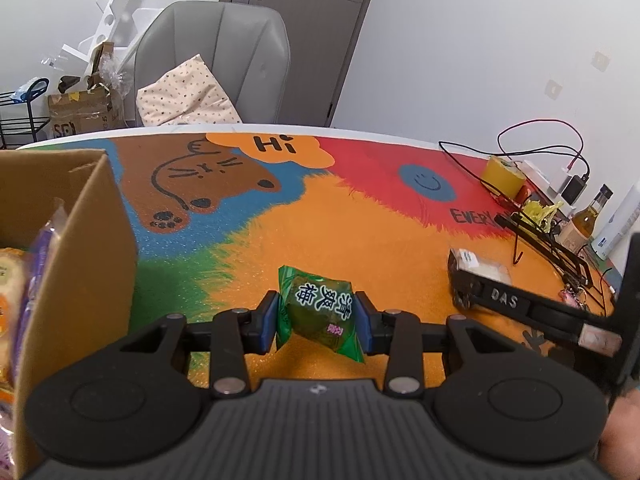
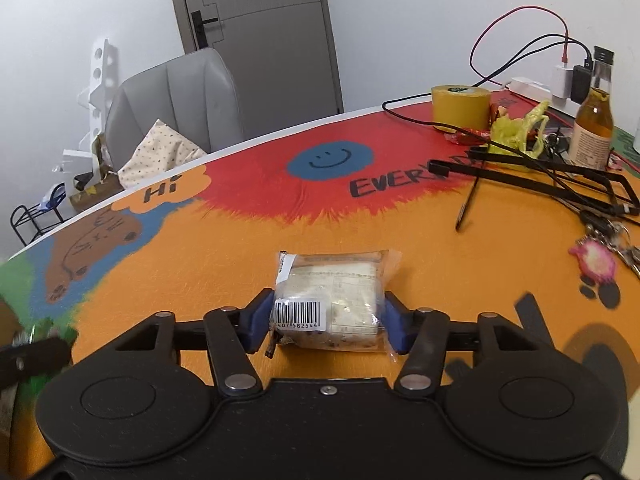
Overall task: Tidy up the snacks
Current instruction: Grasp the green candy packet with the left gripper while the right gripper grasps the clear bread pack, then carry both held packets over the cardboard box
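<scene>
My left gripper [image 1: 320, 322] is shut on a green snack packet [image 1: 320, 312], held upright just above the colourful table mat [image 1: 360, 240]. To its left stands an open cardboard box [image 1: 100, 240] with several wrapped snacks [image 1: 16, 280] inside. My right gripper [image 2: 326, 318] is closed around a clear-wrapped white snack with a barcode label [image 2: 332, 300] that lies on the orange part of the mat [image 2: 440, 248]; its blue pads [image 2: 260, 312] touch both sides of the packet. The left wrist view shows that packet [image 1: 490, 270] to the right, with a finger [image 1: 500, 302] of the right gripper beside it.
At the table's right side are a yellow tape roll [image 2: 460, 106], a bottle [image 2: 594, 128], a flat black wire rack [image 2: 540, 176], a pink keychain [image 2: 594, 262], cables and a charger [image 2: 564, 76]. A grey chair [image 1: 216, 64] with a cushion stands beyond the far edge.
</scene>
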Available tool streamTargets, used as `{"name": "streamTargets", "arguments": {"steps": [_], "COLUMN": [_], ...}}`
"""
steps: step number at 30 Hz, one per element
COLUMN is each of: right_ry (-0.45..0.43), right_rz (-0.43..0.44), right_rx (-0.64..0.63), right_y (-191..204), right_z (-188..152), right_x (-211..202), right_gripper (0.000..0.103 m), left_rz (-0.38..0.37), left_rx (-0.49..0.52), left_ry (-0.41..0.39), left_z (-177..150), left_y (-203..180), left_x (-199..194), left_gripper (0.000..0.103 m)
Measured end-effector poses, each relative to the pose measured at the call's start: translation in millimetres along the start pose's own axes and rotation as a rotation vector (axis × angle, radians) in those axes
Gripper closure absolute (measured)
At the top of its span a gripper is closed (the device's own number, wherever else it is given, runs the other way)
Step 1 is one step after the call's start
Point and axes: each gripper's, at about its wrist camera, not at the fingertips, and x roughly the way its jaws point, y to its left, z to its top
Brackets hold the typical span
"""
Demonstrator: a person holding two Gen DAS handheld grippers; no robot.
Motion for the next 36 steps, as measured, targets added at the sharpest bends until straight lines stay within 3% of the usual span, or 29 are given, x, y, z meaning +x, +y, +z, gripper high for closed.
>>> {"name": "streamTargets", "arguments": {"steps": [12, 36], "right_ry": [-0.023, -0.126], "right_rz": [0.070, 0.219], "right_rx": [0.015, -0.025], "right_y": [4, 53], "right_z": [-19, -16], "right_x": [-45, -118], "right_gripper": [0.052, 0.052], "left_rz": [-0.015, -0.017], "left_rx": [0.001, -0.019], "left_ry": [-0.042, -0.164], "left_z": [-10, -15], "left_y": [1, 26], "left_x": [-34, -111], "left_gripper": [0.065, 0.065]}}
